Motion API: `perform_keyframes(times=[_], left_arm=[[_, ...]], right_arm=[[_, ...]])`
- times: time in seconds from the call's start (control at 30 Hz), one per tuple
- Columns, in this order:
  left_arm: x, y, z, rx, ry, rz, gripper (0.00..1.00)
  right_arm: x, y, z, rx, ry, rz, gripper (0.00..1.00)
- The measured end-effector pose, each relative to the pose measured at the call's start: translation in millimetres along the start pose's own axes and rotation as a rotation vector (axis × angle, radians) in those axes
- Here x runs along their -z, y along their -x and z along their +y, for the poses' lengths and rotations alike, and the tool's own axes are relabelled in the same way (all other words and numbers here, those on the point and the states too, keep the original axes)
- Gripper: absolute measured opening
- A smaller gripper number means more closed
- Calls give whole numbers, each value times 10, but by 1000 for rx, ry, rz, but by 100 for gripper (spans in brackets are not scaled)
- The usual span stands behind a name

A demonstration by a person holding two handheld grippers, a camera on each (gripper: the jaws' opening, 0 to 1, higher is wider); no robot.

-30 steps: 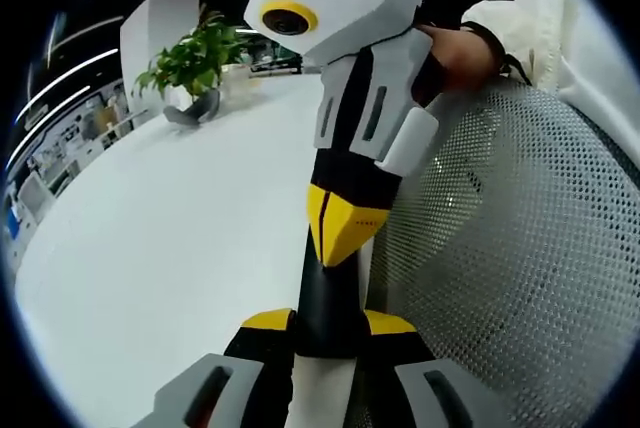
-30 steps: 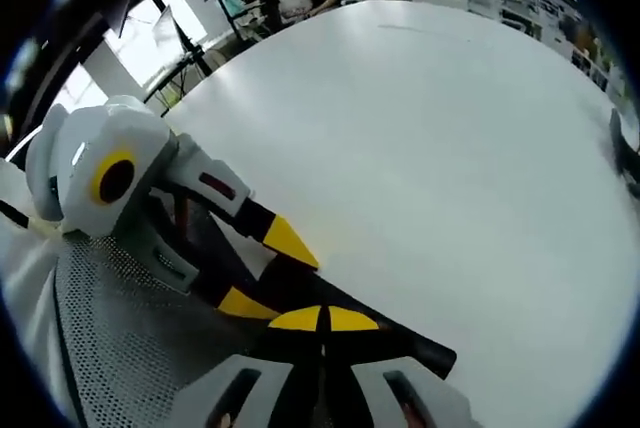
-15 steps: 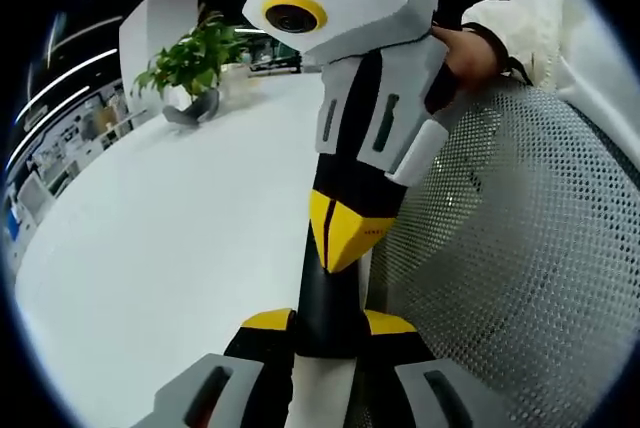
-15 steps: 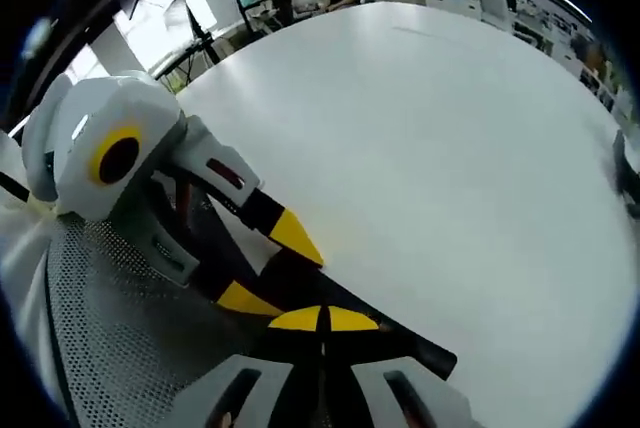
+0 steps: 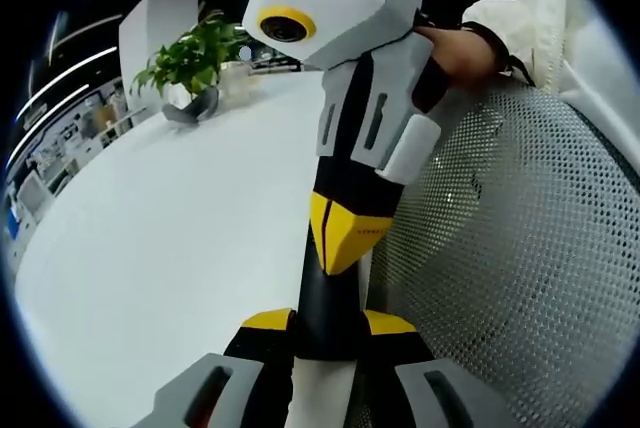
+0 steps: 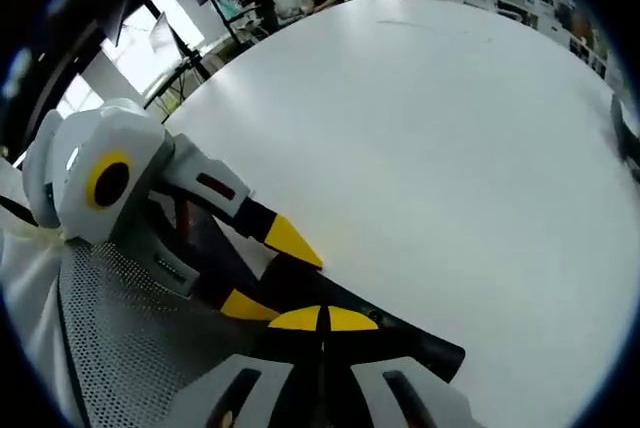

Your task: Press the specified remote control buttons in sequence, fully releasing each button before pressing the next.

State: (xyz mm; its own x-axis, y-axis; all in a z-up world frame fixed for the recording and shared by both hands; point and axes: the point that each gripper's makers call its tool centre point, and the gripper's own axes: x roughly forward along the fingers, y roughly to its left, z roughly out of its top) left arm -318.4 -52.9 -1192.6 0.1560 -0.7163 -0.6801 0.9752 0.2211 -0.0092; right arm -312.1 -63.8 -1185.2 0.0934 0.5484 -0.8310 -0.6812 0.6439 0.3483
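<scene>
Two grippers meet | left gripper view: we see our left gripper (image 5: 328, 333) clamping the slim black remote control (image 5: 325, 298) above the white round table (image 5: 170, 238); right gripper (image 5: 345, 243) tip on it | right gripper view: right gripper (image 6: 322, 320) jaws together; remote (image 6: 400, 340) crosswise beneath them

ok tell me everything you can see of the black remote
The black remote is a long, slim, matte dark bar. In the left gripper view it runs straight up between the left gripper jaws, which clamp its sides, and the right gripper has its closed yellow tip on it. In the right gripper view its rounded end reaches over the white table. No buttons can be made out.
</scene>
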Motion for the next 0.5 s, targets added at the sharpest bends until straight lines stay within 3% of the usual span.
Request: perform_keyframes(times=[0.13,0.4,0.5], left_arm=[[-1,-2,-1,-1,-1,-1,25],[-2,-5,1,-1,-5,6,25],[-4,-4,1,-1,-5,8,25]], right_arm=[[-6,9,0,-15,-48,-8,0],[-9,17,12,-14,-27,7,0],[-73,72,-9,-9,-31,-31,0]])
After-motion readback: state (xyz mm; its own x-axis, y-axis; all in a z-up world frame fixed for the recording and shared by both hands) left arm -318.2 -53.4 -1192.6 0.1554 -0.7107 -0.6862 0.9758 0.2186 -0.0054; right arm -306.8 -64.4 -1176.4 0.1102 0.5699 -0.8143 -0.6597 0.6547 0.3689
